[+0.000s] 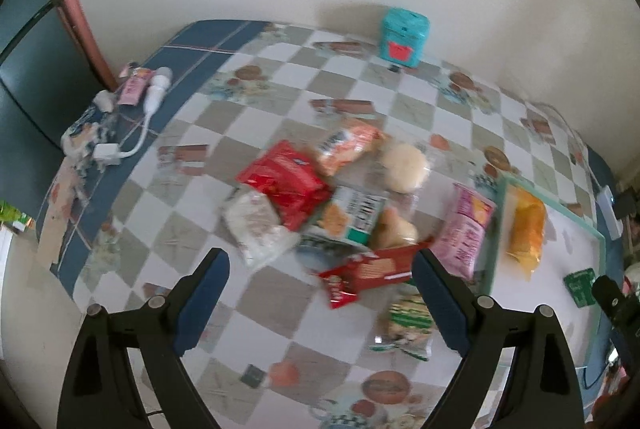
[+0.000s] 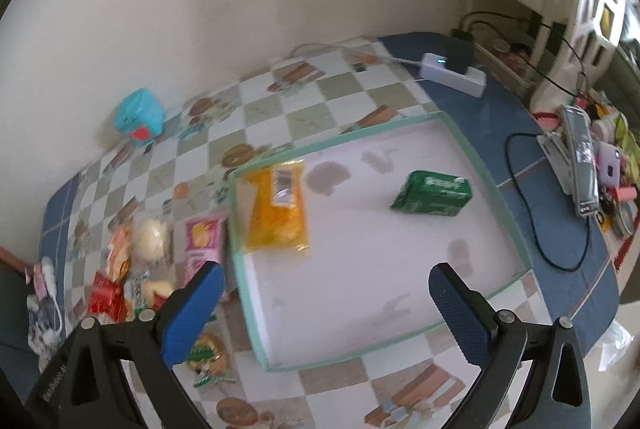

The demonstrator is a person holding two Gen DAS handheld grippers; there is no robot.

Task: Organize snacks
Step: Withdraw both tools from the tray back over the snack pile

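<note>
Left gripper (image 1: 320,265): blue-padded jaws spread wide, nothing between the pads, hanging above the chequered worktop (image 1: 192,133). Beyond its tips lies a loose heap of snack packets (image 1: 320,197) — a red foil packet (image 1: 286,183), a clear bag of white pieces (image 1: 256,225) and a pink packet (image 1: 466,229) just beside the tray.

Right gripper (image 2: 326,279): jaws likewise spread and empty, above the near part of a shallow white tray with a pale green rim (image 2: 472,149). Inside the tray lie a yellow snack bag (image 2: 278,205) along its left edge and, well apart, a small green packet (image 2: 432,193). Farther back, a turquoise box (image 2: 138,121) stands near the wall.
</note>
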